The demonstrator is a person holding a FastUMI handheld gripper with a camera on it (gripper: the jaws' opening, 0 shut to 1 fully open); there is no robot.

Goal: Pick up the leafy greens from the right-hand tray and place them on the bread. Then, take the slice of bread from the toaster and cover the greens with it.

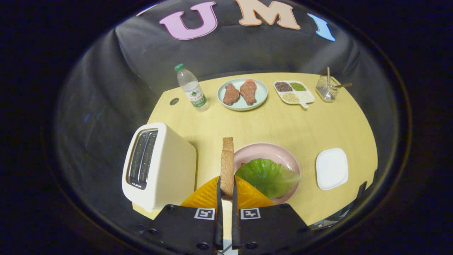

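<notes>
The gripper (226, 193) was closed on a slice of toasted bread (227, 166), both fingers pressing its flat faces so that it stood on edge between them, its brown crust turned toward the camera and its far end reaching out beyond the fingertips. Just beside the slice, on its right, sat a pink plate (279, 152) on the pale wooden table (283, 124), and on that plate lay the leafy greens (267, 175), one broad leaf spread flat and running out over the plate's near right rim; a thin sliver of something brownish showed under the leaf's far edge, though I could not tell for sure that it was the other bread. The held slice hung beside the plate's left edge, not over the leaf. To the left of the fingers stood the cream toaster (159, 166), its two slots facing up and looking dark inside. To the right of the pink plate, apart from it, lay a white square tray (331, 168). Along the far side of the table stood a water bottle (192, 88) with a green cap, a pale green plate (242, 94) holding two pieces of meat, a divided dish (293, 92) with three sorts of grains or beans, and a small glass jar (326, 88) with utensils standing in it.
</notes>
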